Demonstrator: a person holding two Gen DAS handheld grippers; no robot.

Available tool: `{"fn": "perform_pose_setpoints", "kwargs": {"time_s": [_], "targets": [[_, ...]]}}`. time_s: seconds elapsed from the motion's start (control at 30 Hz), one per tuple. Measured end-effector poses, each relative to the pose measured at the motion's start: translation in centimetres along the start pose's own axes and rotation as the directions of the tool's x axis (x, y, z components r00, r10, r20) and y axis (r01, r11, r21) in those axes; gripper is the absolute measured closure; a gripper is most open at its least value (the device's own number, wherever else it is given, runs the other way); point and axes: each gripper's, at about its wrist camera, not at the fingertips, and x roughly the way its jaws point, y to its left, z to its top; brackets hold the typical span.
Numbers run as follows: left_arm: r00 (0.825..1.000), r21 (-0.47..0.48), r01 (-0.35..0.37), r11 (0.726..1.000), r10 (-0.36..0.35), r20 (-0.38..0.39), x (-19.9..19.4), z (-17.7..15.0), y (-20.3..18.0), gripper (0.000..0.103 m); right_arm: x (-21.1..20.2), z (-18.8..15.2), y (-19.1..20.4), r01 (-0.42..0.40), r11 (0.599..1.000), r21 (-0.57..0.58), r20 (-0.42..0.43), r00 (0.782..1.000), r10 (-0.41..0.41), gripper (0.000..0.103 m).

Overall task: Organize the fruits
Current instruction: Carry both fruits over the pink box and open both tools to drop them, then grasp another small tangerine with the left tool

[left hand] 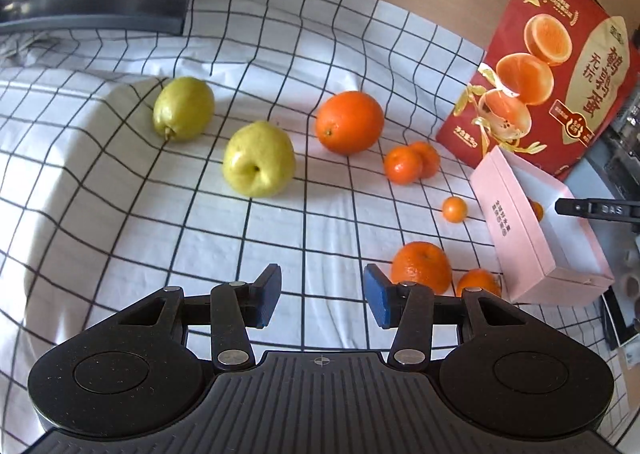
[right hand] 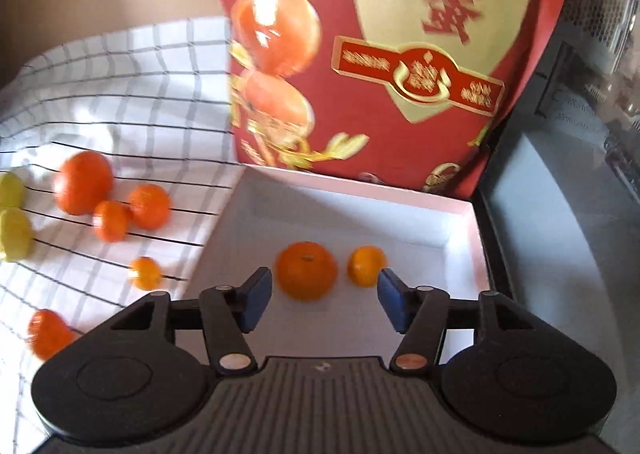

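Inside the pink box (right hand: 460, 226), which stands at the right edge of the checked cloth (left hand: 120, 182), lie two fruits on its white floor: a mandarin (right hand: 306, 270) with a green stem scar and a smaller, yellower one (right hand: 365, 265) just beside it. Over them the right gripper (right hand: 325, 300) hangs with its jaws spread, holding nothing. Out on the cloth sit two yellow-green pears (left hand: 258, 159), a glossy large orange (left hand: 349, 122) and several loose mandarins (left hand: 421, 267). The left gripper (left hand: 322, 296) is likewise wide open and empty above the cloth.
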Motion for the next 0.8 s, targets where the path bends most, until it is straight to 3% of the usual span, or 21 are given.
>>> {"fn": "perform_pose_setpoints", "kwargs": {"time_s": [0.23, 0.43, 0.63, 0.8], "targets": [[0.993, 0.122, 0.120, 0.985, -0.117, -0.033, 0.6, 0.2, -2.1, 0.053, -3.9, -3.6, 4.3, -0.018, 0.997, -0.080, 0.086, 0.996, 0.025, 0.036], [0.984, 0.255, 0.175, 0.951, -0.166, -0.056, 1.6, 0.9, -5.0, 0.053, -5.6, -7.2, 8.4, -0.083, 0.987, -0.141, 0.059, 0.994, 0.092, 0.035], [0.980, 0.271, 0.198, 0.942, -0.187, -0.064, 3.0, 2.8, -6.7, 0.053, -5.2, -9.7, 10.9, -0.079, 0.987, -0.142, 0.015, 0.997, 0.082, 0.035], [0.968, 0.390, 0.252, 0.885, -0.226, -0.111, 6.4, 6.7, -11.5, 0.053, -5.2, -11.0, 11.6, -0.087, 0.989, -0.120, -0.013, 0.996, 0.086, 0.035]]}}
